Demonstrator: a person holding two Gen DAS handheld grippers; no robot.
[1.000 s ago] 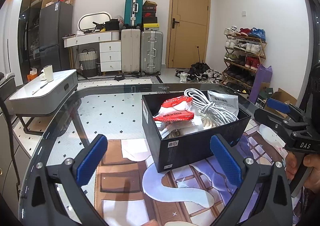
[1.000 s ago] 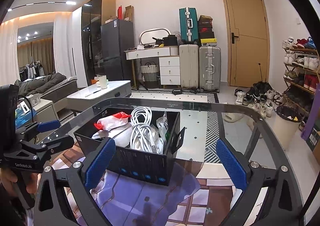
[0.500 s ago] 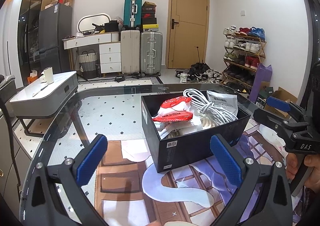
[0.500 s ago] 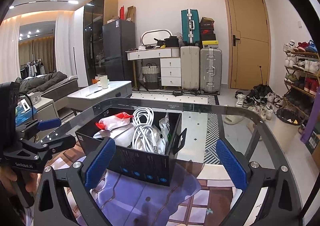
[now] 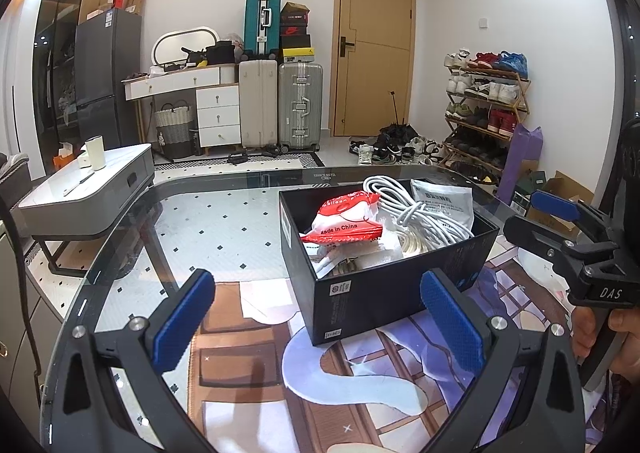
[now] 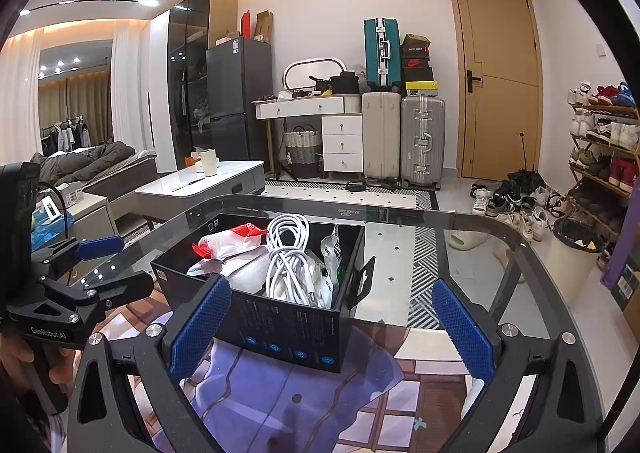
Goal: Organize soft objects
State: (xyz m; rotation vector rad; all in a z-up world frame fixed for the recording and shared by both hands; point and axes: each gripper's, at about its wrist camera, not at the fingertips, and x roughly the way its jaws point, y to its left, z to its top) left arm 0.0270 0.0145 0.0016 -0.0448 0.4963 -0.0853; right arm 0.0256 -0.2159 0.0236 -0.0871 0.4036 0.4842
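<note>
Your left gripper (image 5: 316,323) and right gripper (image 6: 330,327) both wide, empty. Open black cardboard box (image 5: 384,285) (pouches, white cable inside) centre-right of left view, long axis running toward upper right; left gripper nearer.

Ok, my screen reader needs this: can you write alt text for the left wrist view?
An open black box on a glass table holds a red-and-white packet, a coiled white cable and a grey pouch. The open left gripper frames it; the right gripper is alongside.

glass table (image 5: 224,229) | printed mat (image 5: 360,373) on it — black box (image 5: 384,293) on mat
</note>
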